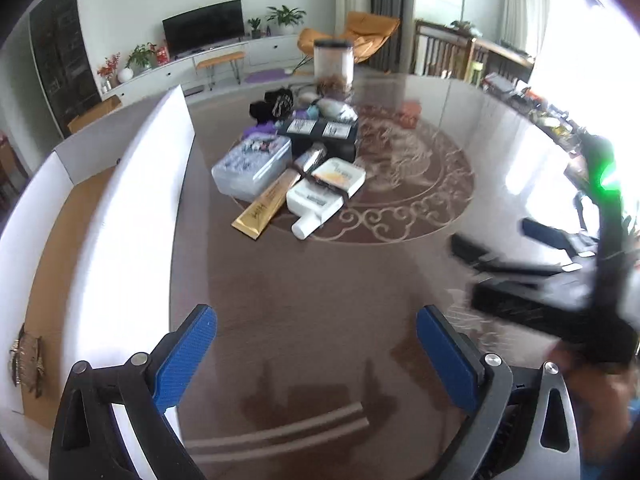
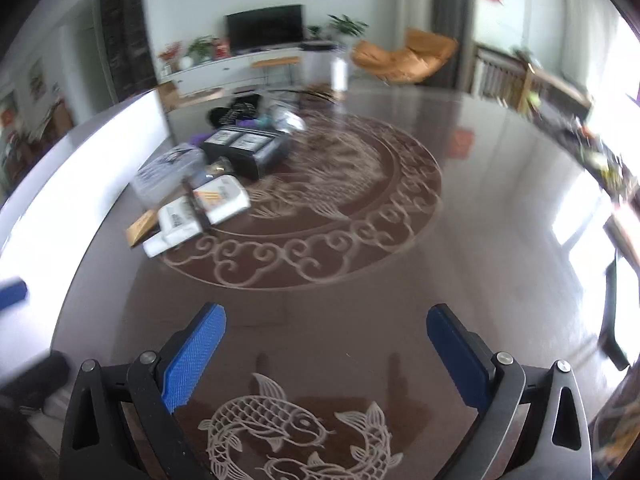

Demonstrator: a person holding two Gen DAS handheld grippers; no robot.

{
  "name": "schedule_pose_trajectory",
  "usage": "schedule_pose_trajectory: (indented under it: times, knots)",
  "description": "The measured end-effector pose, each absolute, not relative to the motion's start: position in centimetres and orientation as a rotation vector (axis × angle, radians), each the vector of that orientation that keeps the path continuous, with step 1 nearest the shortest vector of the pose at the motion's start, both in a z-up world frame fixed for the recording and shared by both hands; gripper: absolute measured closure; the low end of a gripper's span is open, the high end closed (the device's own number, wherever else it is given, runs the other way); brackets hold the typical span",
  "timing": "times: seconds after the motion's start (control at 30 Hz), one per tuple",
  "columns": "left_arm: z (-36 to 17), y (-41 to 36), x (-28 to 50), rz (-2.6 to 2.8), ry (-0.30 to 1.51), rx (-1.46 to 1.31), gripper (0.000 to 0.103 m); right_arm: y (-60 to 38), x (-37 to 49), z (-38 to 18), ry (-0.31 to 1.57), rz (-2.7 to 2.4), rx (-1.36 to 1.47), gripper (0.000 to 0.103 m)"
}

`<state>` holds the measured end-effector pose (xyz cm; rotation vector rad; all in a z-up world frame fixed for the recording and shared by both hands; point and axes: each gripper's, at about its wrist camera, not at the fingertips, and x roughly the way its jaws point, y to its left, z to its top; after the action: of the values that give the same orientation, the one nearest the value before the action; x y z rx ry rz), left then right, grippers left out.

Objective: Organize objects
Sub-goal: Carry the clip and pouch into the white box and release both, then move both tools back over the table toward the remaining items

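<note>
A heap of objects lies on the round brown table (image 1: 304,280): a clear plastic box (image 1: 250,164), a gold tube (image 1: 270,204), a white bottle (image 1: 314,204), a white carton (image 1: 340,176) and a black box (image 1: 324,134). My left gripper (image 1: 316,324) hangs open over bare tabletop well short of the heap, nothing between its blue pads. The right gripper's blurred black body (image 1: 552,292) crosses at the right edge. In the right wrist view the same white bottle (image 2: 178,224), white carton (image 2: 222,198) and black box (image 2: 248,146) sit far left. My right gripper (image 2: 326,324) is open and holds nothing, above the fish pattern (image 2: 296,436).
A white open box with a cardboard floor (image 1: 132,184) stands at the table's left edge. A tall clear canister with a black lid (image 1: 334,64) rises behind the heap. Scroll ornament (image 2: 304,252) rings the table's centre. A chair, TV cabinet and plants stand beyond.
</note>
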<state>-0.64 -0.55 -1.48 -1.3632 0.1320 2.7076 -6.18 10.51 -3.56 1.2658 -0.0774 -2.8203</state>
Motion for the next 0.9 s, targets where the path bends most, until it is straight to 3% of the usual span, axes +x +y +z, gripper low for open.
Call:
schedule_pose_trajectory:
  times: [0.2,0.53,0.9]
  knots:
    - [-3.0,-1.9,-0.1,2.729,0.146,-1.413,0.001,12.4,-6.5,-4.2,-0.154,-2.83,1.342,0.002]
    - [-6.6,-2.0,-0.4,2.658,0.134,-1.472,0.001,9.3,-8.2,-4.9,-0.106,-2.658,1.32,0.002]
    - [-7.5,-3.8,1.8,2.659,0.096,-1.473,0.001,-3.0,-16.5,-5.3,0.359,-2.38,1.353,0.002]
